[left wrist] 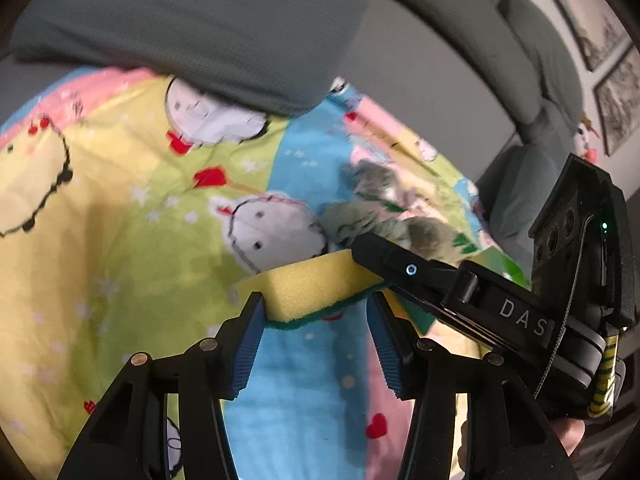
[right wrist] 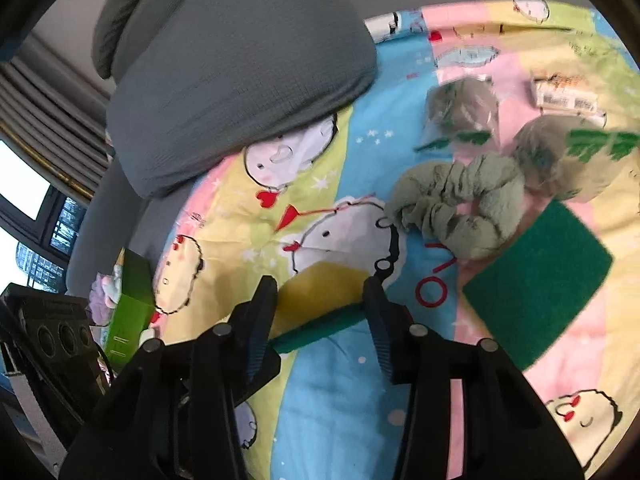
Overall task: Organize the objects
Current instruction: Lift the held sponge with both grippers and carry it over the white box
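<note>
**Inspector:** Reporting on the sponge (right wrist: 316,292). It is lying low in the centre of both views, over the cartoon sheet (right wrist: 328,400). It is showing a yellow foam body with a thin dark green scouring layer along its lower edge, and it is sitting tilted, with its foam face turned up.

**Clerk:** And the right gripper (right wrist: 320,286)?

**Inspector:** It is clamping the sponge. The block is spanning the whole gap, with a finger pressing at each end.

**Clerk:** The left gripper (left wrist: 315,300)?

**Inspector:** It is coming at the same sponge from the bottom of its own view. The jaws are standing narrow around the near face. The left pad (left wrist: 256,320) is touching the foam. The other pad is sitting right at the green edge, but I cannot tell whether it is pressing. In that view the right gripper's black finger is lying across the sponge's right end.

**Clerk:** What is lying around it?

**Inspector:** A second sponge (right wrist: 536,280) is lying green side up at the right of the right view, apart from the first. A pale green scrunchie (right wrist: 456,208) is lying just above it, touching its corner. Clear packets (right wrist: 464,108) are lying above that, too blurred to read. A grey pillow (right wrist: 240,80) is filling the upper left, and a green box (right wrist: 132,300) is standing at the left edge.
</note>
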A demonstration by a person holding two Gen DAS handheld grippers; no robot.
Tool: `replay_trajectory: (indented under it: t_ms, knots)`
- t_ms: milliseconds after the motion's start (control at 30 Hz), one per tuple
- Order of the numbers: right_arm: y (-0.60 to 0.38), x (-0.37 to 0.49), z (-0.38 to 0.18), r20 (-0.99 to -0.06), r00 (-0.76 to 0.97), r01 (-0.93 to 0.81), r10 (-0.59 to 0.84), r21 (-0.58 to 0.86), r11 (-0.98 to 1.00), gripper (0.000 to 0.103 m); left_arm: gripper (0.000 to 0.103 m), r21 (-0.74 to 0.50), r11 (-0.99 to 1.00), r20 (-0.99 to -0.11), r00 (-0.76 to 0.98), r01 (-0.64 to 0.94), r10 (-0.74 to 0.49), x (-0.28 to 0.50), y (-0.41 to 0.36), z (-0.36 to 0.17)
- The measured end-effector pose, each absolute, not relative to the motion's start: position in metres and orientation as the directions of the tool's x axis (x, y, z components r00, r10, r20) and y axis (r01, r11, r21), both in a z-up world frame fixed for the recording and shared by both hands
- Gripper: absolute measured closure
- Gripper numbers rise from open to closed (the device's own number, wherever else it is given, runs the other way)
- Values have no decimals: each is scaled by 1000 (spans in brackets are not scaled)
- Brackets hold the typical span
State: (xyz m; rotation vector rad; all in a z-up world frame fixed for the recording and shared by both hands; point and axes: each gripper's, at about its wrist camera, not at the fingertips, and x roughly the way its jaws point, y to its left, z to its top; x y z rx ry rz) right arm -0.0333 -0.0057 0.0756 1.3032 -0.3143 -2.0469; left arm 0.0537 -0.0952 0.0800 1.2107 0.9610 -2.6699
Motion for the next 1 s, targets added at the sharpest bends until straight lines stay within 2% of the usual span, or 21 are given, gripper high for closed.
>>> replay_trajectory:
  t_ms: [433,700,1000]
  knots:
    - [54,-10,132,-588,-461,419,-665,517,-747,58,50,-522,-843,-544,-812,130,212,52,-49,125]
    - [91,-10,142,-553,-530,363,-643,537,-761,58,50,-512,-858,-514,-819,54,255,38,-19,140]
    - [155,-7,158,-476,-622,286,-622,602,-746,58,50,-408,-907,-486,-816,-106,314,15,35,172]
